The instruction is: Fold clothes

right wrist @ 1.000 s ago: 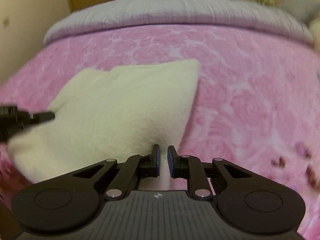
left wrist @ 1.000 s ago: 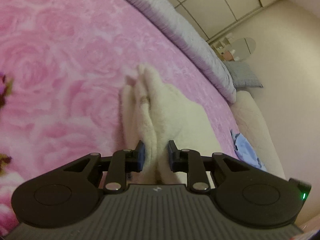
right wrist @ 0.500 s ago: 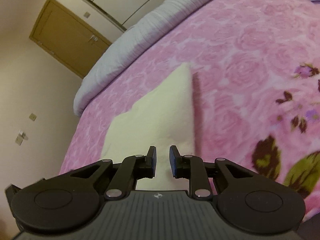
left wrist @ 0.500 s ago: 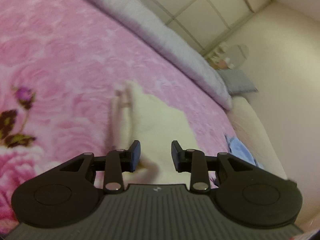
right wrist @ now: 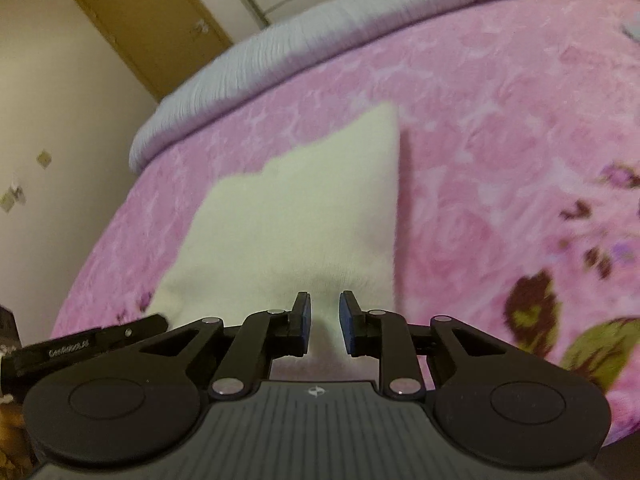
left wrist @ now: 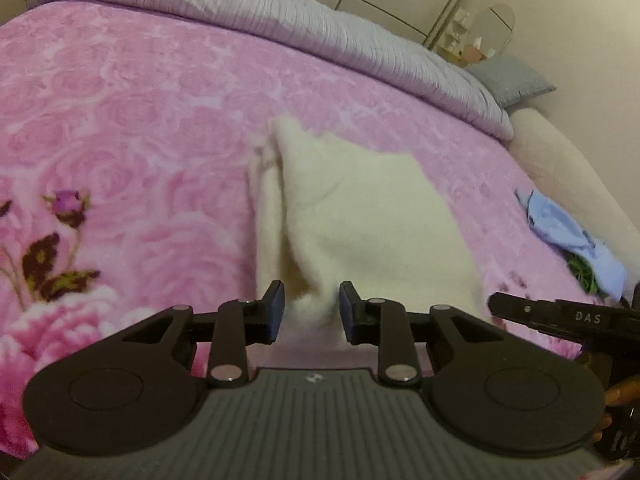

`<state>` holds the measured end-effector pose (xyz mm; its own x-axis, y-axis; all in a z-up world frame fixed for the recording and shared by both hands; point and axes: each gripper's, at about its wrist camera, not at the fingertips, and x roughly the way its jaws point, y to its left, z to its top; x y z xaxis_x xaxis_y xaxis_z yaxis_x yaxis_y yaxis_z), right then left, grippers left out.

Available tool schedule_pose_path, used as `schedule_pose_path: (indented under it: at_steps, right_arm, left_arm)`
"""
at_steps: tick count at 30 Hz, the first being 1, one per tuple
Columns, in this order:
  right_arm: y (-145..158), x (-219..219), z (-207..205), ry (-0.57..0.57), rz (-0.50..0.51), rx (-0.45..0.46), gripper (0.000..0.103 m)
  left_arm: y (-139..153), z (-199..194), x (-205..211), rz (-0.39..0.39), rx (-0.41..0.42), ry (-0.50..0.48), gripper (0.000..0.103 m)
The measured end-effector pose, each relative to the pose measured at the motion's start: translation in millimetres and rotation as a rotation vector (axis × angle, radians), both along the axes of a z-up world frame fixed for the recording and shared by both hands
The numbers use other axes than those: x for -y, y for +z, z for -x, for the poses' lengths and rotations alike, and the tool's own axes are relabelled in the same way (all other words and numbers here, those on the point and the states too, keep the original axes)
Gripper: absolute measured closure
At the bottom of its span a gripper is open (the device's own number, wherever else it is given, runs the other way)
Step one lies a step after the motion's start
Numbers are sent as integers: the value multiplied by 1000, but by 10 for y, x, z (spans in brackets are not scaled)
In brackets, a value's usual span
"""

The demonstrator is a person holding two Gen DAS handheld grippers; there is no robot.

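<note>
Now, in your left wrist view, your left gripper [left wrist: 311,307] has its jaws standing apart, having just been opening, and a corner of the cream garment [left wrist: 372,216] sits in the gap between the blue pads without either pad pressing on it. The garment lies on the pink rose blanket [left wrist: 120,120] toward the bed's right side, with a loose fold bunched along its left edge. A grey quilt [left wrist: 280,20] runs along the bed's far edge. A blue cloth [left wrist: 572,236] lies near the right edge, well apart from the garment. The tip of your right gripper [left wrist: 560,316] pokes in from the right, just beside the garment's near right corner.

In your right wrist view, your right gripper [right wrist: 323,322] likewise has its jaws parted, having just been opening, and the cream garment's [right wrist: 292,216] near edge lies between the pads, not clamped. Here the garment spreads away toward the quilt [right wrist: 320,36] at the far edge, nearer the bed's left side. One finger of your left gripper [right wrist: 100,338] reaches in at the lower left, by the garment's near left corner. A brown door [right wrist: 152,24] stands in the far wall.
</note>
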<state>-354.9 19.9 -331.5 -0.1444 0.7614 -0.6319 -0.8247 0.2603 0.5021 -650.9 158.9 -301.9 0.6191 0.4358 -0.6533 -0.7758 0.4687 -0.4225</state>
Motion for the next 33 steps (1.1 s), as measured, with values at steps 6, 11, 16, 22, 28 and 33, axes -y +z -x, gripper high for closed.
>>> schedule_pose_path:
  at_steps: [6,11,16,22,28,33]
  right_arm:
    - [34,150,-60,-40,-27,-29,69]
    - [-193,85,-49,-49,76,-82,66]
    - [-3,138,-48,-64,72,-33,64]
    - [17,127,68,-47,165,85,34]
    - [64,305,125,-64,194,112,27]
    - [245,461,238,-50,171,166,20]
  left_arm:
    - [-109,212,-88,133,154,57,71]
    - [-283,157,-74,197,46,96,72]
    - [13,-10,136,77,-105,72,70]
    - [49,-282,350,39,-207,23,68]
    - [133,-456,600,-5,-251,-16,61]
    - [268,-516,816,-58,-266,-38,54]
